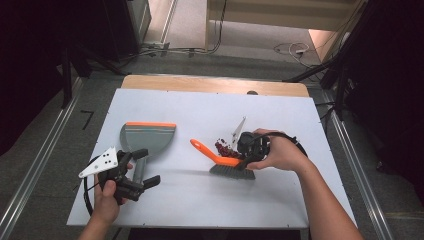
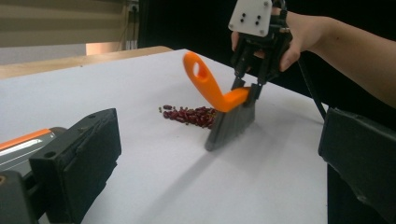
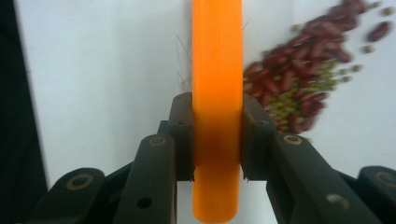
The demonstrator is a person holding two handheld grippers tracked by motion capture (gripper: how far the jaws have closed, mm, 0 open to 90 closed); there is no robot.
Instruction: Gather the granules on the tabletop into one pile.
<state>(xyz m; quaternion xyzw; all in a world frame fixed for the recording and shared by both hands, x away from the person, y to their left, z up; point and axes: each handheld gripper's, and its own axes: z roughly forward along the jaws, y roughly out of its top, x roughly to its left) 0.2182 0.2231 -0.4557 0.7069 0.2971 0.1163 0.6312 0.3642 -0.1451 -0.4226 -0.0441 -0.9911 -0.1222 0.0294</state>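
while my right gripper clamps the brush by its orange handle, both jaws pressed flat against the handle's sides in the right gripper view, the bristles sit down on the white table just beside the pile of red beans. some small green ones are mixed in there too. from the high view the beans lie on the far side of the brush head, touching or nearly touching it. the brush's long axis runs left-right, with its looped handle end pointing left toward the dustpan. the dustpan is well apart to the left, orange lip on the far edge, grey handle pointing back at me.

my left gripper hangs spread wide, holding nothing, its jaws around or just over the dustpan handle; i can't tell if they touch it. in the left gripper view that handle sits low at the left by 1 jaw.

my call: the left gripper is the nearer 1 to the pan, so it grabs there, then the sweep goes leftward from the beans toward the pan mouth.
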